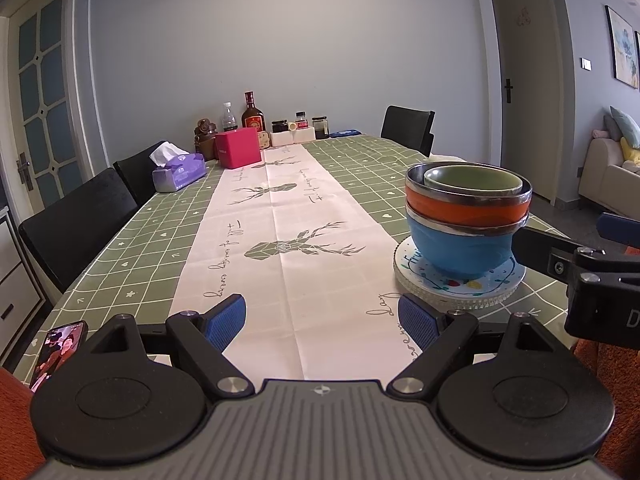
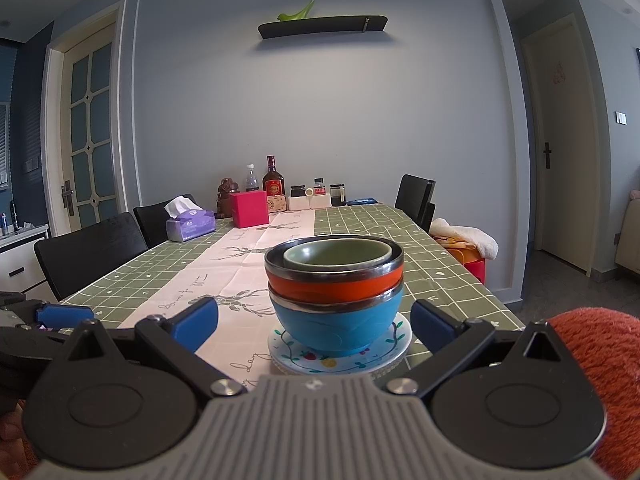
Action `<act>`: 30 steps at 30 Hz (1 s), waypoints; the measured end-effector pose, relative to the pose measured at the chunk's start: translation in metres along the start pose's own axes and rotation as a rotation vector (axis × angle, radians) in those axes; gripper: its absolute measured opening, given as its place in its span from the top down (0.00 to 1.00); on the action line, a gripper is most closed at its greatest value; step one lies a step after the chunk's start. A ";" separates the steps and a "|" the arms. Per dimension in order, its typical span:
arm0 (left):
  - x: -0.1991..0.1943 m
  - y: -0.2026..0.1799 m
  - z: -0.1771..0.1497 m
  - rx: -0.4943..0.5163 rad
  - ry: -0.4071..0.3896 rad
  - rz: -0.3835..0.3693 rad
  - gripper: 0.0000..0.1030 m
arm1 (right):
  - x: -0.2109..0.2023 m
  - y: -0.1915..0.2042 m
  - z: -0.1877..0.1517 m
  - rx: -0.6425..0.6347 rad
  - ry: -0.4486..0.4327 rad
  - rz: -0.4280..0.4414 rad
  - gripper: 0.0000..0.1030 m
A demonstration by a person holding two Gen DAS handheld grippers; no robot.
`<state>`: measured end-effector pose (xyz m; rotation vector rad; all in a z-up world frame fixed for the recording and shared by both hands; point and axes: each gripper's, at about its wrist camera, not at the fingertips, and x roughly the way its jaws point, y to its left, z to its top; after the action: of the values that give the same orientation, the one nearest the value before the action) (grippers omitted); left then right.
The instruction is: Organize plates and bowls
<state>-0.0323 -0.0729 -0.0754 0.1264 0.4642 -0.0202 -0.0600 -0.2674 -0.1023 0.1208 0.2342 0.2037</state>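
We see both grippers released — right gripper [image 2: 314,326] facing the bowl stack [image 2: 334,292] on its plate [image 2: 394,344]; left gripper [image 1: 322,322] over bare tablecloth [image 1: 304,272], tissue box [image 1: 179,171] at 11 o'clock.

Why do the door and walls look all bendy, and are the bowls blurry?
Both wrist views use a fisheye lens, which curves straight edges: the door bows in the left view, the wall corner bends in the right view. The bowls look sharp there.
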 end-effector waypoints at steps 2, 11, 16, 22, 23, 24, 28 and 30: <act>-0.001 0.000 0.001 0.001 0.000 0.002 0.02 | 0.000 0.000 0.000 0.000 0.000 0.000 0.03; -0.002 0.001 0.002 0.005 -0.002 0.004 0.02 | 0.000 0.000 0.000 0.000 0.000 0.000 0.03; -0.003 0.002 0.005 0.010 -0.004 0.004 0.02 | 0.000 0.000 0.000 0.000 0.000 0.000 0.03; -0.004 0.003 0.008 0.010 -0.007 0.005 0.02 | 0.000 0.000 0.000 0.000 -0.001 0.000 0.03; -0.004 0.003 0.008 0.011 -0.008 0.005 0.02 | 0.000 0.000 0.000 0.001 -0.001 0.000 0.03; -0.004 0.003 0.008 0.011 -0.009 0.005 0.02 | 0.000 0.000 0.000 0.001 -0.001 0.000 0.03; -0.005 0.003 0.008 0.011 -0.009 0.005 0.02 | 0.000 0.000 0.000 0.000 0.000 0.000 0.03; -0.005 0.003 0.008 0.009 -0.009 0.005 0.02 | 0.000 0.000 0.000 -0.001 -0.001 0.000 0.03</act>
<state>-0.0328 -0.0711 -0.0659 0.1366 0.4550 -0.0177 -0.0600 -0.2675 -0.1025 0.1201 0.2335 0.2038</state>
